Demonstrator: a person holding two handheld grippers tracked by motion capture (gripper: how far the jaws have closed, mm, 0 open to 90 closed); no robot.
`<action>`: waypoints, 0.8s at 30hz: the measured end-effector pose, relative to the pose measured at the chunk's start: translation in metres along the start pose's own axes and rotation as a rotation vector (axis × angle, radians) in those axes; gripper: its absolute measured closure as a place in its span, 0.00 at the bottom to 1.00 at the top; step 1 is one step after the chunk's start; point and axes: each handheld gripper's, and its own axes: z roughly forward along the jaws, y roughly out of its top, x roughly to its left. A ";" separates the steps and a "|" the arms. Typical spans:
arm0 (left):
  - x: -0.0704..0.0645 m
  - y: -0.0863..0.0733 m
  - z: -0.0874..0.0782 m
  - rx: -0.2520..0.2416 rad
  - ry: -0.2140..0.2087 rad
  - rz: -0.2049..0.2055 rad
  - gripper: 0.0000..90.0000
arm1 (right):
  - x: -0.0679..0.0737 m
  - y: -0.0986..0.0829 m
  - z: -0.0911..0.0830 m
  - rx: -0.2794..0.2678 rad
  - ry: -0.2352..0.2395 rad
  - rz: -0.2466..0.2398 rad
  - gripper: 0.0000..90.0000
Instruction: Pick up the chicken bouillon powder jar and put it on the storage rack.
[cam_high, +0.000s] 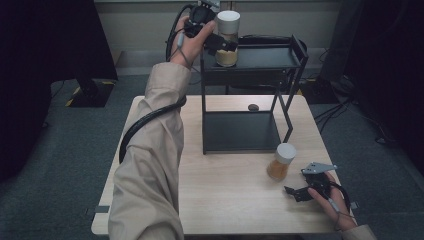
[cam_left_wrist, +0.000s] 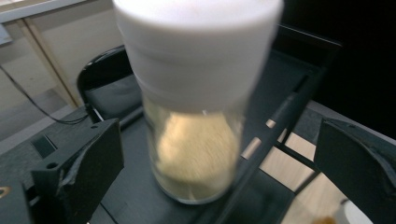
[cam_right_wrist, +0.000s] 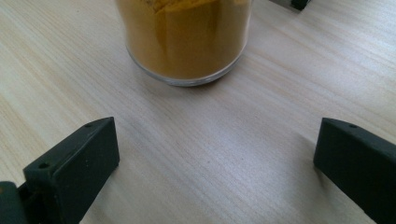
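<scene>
A jar of pale yellow powder (cam_high: 227, 37) with a white lid stands on the top shelf (cam_high: 260, 57) of a black two-level rack. My left gripper (cam_high: 222, 45) is raised to it, open. In the left gripper view the jar (cam_left_wrist: 196, 93) sits between the wide-apart jaws of the left gripper (cam_left_wrist: 223, 144), and neither jaw touches it. A second jar (cam_high: 281, 161), white-lidded and holding orange powder, stands on the wooden table (cam_high: 225, 200) in front of the rack. My right gripper (cam_high: 296, 184) rests just right of it, open; the right gripper (cam_right_wrist: 217, 140) faces that jar (cam_right_wrist: 184, 42).
The rack's lower shelf (cam_high: 240, 131) is bare. A small dark object (cam_high: 253, 106) lies on the table behind it. A black chair (cam_left_wrist: 107, 79) stands beyond the rack. My left sleeve and its cable (cam_high: 150, 120) cross the table's left half.
</scene>
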 end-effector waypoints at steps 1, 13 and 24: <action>0.000 -0.003 -0.002 -0.001 -0.003 0.001 0.01 | 0.000 0.000 0.000 0.000 0.000 0.001 0.00; -0.005 -0.046 -0.013 -0.043 -0.062 -0.011 0.01 | 0.000 0.000 0.000 0.000 0.001 0.001 0.00; -0.011 -0.078 -0.014 -0.057 -0.101 -0.002 0.01 | 0.000 0.000 0.000 0.000 0.001 0.000 0.00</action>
